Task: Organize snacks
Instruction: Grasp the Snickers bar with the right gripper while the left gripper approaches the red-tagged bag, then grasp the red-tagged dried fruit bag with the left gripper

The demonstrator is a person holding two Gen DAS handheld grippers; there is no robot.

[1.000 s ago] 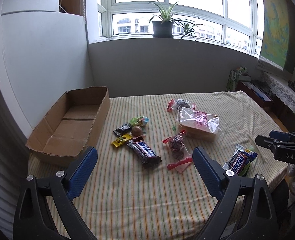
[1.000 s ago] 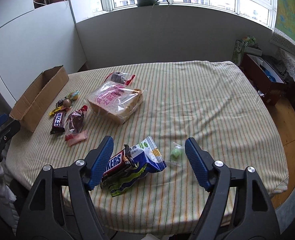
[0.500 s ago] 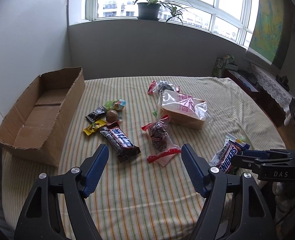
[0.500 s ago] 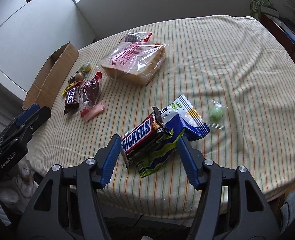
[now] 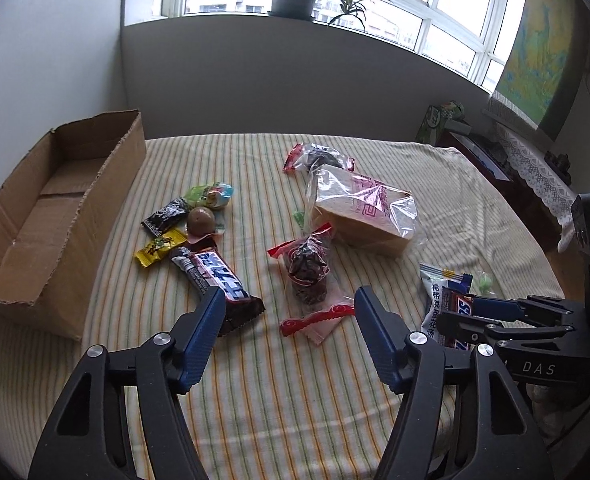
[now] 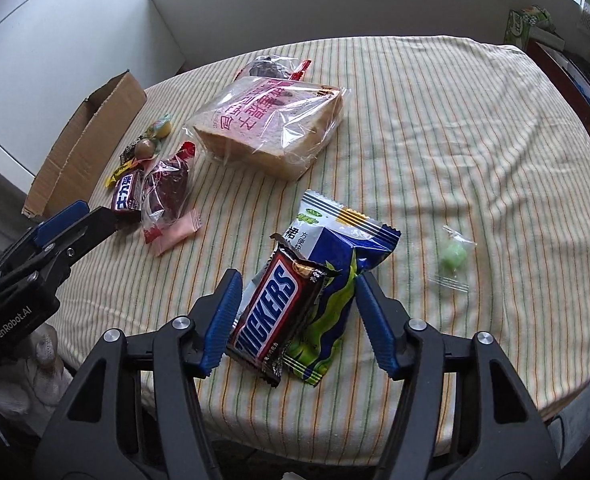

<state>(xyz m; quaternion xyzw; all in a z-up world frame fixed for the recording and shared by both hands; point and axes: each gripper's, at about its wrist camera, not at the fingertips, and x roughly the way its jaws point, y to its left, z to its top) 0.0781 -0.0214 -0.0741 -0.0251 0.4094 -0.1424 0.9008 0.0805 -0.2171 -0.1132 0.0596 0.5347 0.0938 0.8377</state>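
Snacks lie on a striped tablecloth (image 5: 263, 408). My left gripper (image 5: 291, 308) hangs over a red pouch of dark dried fruit (image 5: 307, 272) and a pink packet (image 5: 319, 322). Its jaws are closing and touch neither; the left finger overlaps the end of a dark chocolate bar (image 5: 215, 280). My right gripper (image 6: 298, 292) straddles a Snickers bar (image 6: 271, 316) that rests on a blue-green packet (image 6: 337, 264). Those jaws are closing too, with the bar between them but not clearly pressed. An open cardboard box (image 5: 55, 216) sits at the left.
A bagged loaf of bread (image 5: 363, 208) and another red pouch (image 5: 319, 158) lie farther back. Small candies (image 5: 199, 216) cluster near the box. A wrapped green sweet (image 6: 453, 258) lies right of the Snickers. The table's front edge is close below both grippers.
Both grippers came down and forward toward the table, and their jaws narrowed. The right one now has the Snickers bar between its fingers; the left one is over the dried-fruit pouch.
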